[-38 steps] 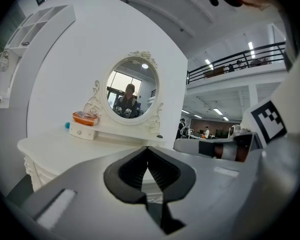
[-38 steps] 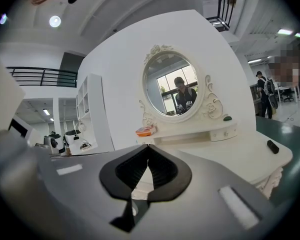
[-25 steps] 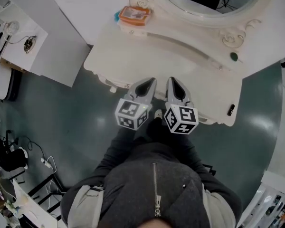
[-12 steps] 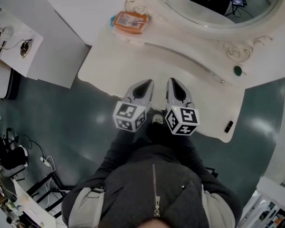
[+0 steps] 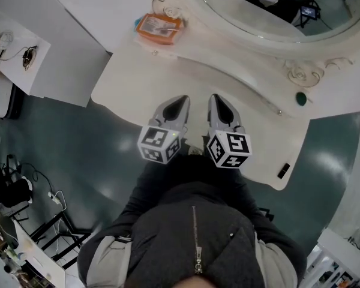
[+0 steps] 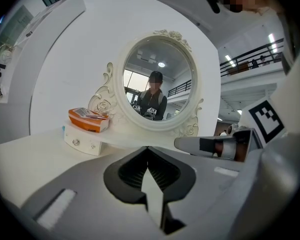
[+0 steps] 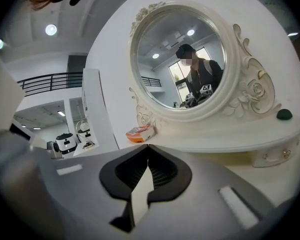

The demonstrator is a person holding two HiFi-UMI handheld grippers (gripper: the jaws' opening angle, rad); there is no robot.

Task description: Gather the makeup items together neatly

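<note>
1. far left, the orange packet [image 5: 161,27] sat on the small raised shelf of the white vanity table [image 5: 132,83], right beside the mirror [image 5: 270,8] frame.
2. my left gripper [image 5: 181,102] hung over the table's front edge, jaws pressed together with nothing in them.
3. my right gripper [image 5: 218,99] was just beside it, jaws closed and empty too. both pointed at the mirror.
4. further right, a small dark green thing [image 5: 300,98] sat on the ledge under the mirror, well apart from the packet.
5. a small black item [image 5: 282,171] lay near the table's front right corner.
</note>
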